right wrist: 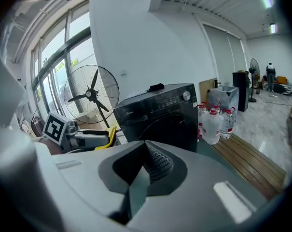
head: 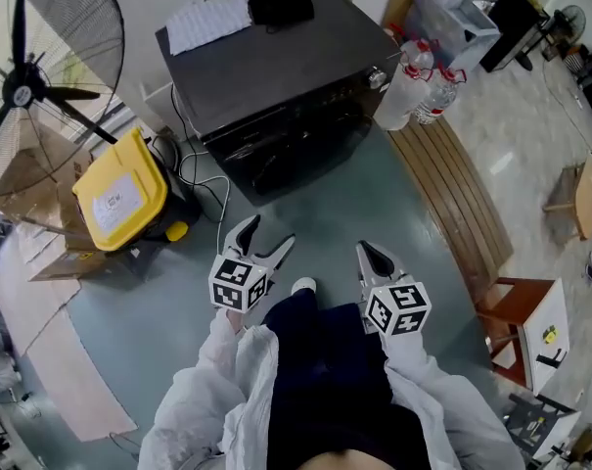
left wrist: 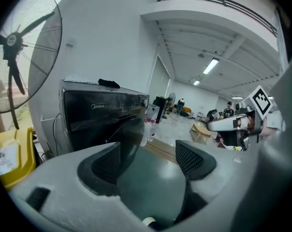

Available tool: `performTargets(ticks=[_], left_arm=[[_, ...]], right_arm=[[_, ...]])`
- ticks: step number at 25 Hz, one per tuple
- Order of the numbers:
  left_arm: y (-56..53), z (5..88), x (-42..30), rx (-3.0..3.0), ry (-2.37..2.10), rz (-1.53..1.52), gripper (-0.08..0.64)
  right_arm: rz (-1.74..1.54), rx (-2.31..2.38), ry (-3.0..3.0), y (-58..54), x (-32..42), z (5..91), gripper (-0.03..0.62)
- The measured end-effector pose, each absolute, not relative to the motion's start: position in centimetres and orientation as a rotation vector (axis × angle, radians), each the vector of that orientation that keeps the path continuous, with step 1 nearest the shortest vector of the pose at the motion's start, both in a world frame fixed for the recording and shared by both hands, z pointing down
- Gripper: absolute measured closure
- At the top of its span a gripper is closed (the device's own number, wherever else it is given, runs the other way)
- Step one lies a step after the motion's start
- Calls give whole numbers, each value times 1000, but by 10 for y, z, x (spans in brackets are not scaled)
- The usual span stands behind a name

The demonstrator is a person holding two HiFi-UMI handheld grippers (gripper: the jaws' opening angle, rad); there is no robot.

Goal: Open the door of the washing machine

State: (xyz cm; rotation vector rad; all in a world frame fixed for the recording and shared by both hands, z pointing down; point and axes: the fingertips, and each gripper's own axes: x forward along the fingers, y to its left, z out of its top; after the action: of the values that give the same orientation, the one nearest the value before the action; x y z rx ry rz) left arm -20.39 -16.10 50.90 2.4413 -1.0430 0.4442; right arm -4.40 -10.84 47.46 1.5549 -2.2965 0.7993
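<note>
A black front-loading washing machine [head: 276,76] stands ahead of me on the grey-green floor, its round door [head: 281,164] shut. It also fills the left gripper view, washing machine [left wrist: 104,112], and the right gripper view, washing machine [right wrist: 158,112]. My left gripper [head: 266,238] hangs in front of the door and well short of it, jaws spread wide with nothing between them; left gripper [left wrist: 148,156]. My right gripper [head: 375,258] is level beside it, its pads together and empty; right gripper [right wrist: 146,153].
A big standing fan [head: 31,86] and a yellow-lidded box [head: 119,194] with cables are left of the machine. Water bottles [head: 418,86] and a slatted wooden platform [head: 452,194] lie to its right. A black cloth [head: 279,1] and papers rest on top.
</note>
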Motion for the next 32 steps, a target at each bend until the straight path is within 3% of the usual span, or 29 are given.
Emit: performTargets(ticks=[21,32], left_arm=[[-327,674,-215,2235,-1170,767,216],[-363,740,-226,2047,-1279,963,262]], right_arm=[[887,1281,-2287,-242,-40,567,583],[962,1049,-2304,-343,-23,608,583]])
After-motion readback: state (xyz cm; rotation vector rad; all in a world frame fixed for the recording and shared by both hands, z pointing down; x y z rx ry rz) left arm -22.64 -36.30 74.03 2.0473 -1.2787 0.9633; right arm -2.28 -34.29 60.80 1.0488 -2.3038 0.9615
